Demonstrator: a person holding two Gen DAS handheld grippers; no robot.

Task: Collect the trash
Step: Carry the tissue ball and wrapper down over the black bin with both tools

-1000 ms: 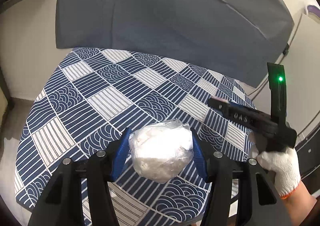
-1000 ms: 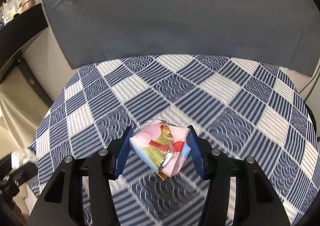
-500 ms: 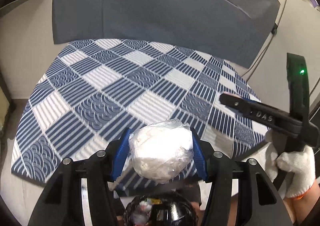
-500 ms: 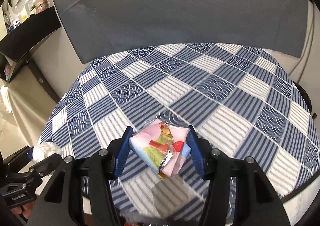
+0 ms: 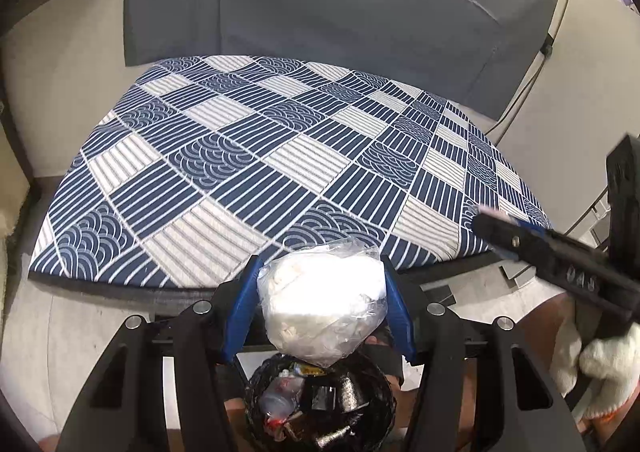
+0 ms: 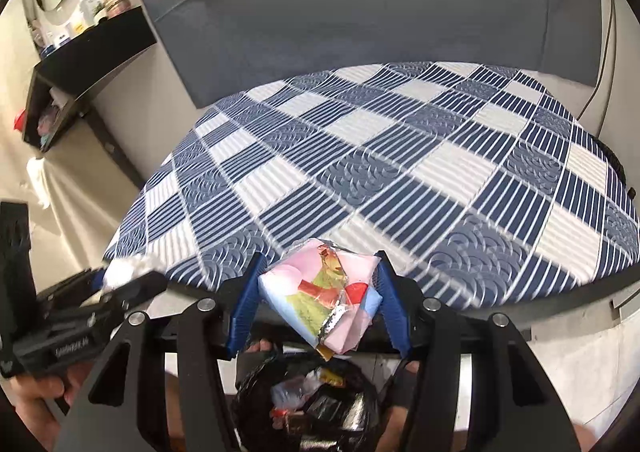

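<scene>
My left gripper (image 5: 322,302) is shut on a crumpled white wad in clear plastic (image 5: 322,300), held past the near edge of the bed. Just below it sits a black trash bag (image 5: 320,408), open at the top with several wrappers inside. My right gripper (image 6: 318,300) is shut on a pink and blue snack wrapper (image 6: 320,298), also over the same black trash bag (image 6: 308,404). In the left wrist view the right gripper (image 5: 486,222) reaches in from the right, held by a white-gloved hand (image 5: 592,368). In the right wrist view the left gripper (image 6: 120,280) shows at lower left.
A bed with a blue and white patterned cover (image 5: 256,172) fills the middle, with a grey headboard (image 5: 320,4) behind. A black shelf with bottles (image 6: 88,40) stands at the left. Hands in dark fingerless gloves (image 6: 404,384) hold the bag's rim. A cable (image 5: 528,92) hangs at the right.
Both grippers have drawn back from over the bed cover to beyond its near edge, each still holding its trash. The black trash bag has come into view beneath them.
</scene>
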